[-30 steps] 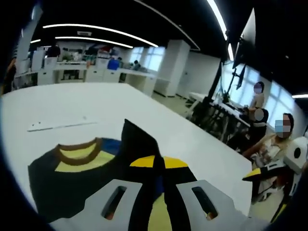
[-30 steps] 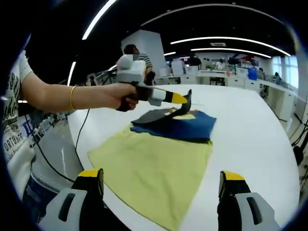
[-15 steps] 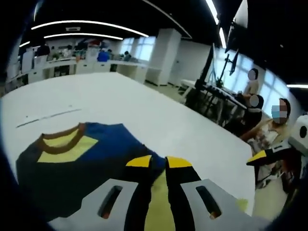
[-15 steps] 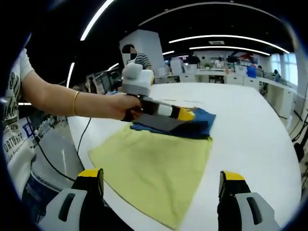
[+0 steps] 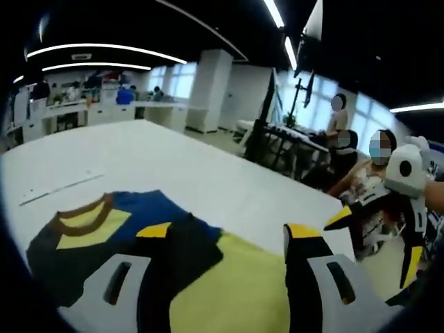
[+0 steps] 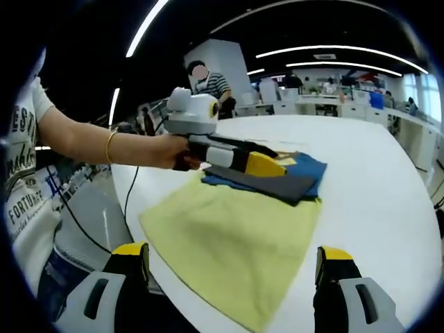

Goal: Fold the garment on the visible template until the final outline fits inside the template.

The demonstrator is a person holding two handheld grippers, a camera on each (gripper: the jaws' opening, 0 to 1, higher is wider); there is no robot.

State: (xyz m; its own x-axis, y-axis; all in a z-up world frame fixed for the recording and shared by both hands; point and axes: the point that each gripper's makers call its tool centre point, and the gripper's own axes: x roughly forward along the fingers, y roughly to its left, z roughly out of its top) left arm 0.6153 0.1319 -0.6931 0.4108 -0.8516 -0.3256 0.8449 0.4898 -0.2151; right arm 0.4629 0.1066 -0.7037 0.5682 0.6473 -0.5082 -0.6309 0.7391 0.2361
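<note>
The garment lies flat on the white table (image 6: 388, 180). Its lower part is pale yellow (image 6: 236, 236); its upper part is dark grey and blue (image 6: 284, 182) with a brown collar (image 5: 83, 219) and a yellow chest patch. A dark fold (image 5: 184, 243) lies across the blue area. My left gripper (image 5: 229, 232) stands open just over that fold, nothing between its fingers. In the right gripper view a hand holds the left gripper (image 6: 232, 156) above the folded part. My right gripper (image 6: 232, 253) is open and empty near the yellow hem, and it also appears in the left gripper view (image 5: 409, 208).
A thin line mark (image 5: 62, 187) runs on the table beyond the collar. The table's edge (image 5: 326, 208) is close on the right, with seated people (image 5: 368, 173) and a monitor stand (image 5: 267, 118) past it. A person's arm (image 6: 90, 142) reaches in from the left.
My left gripper held a raised dark flap, lowered it onto the garment and has opened. The flap now lies flat. My right gripper stayed open and nearly still.
</note>
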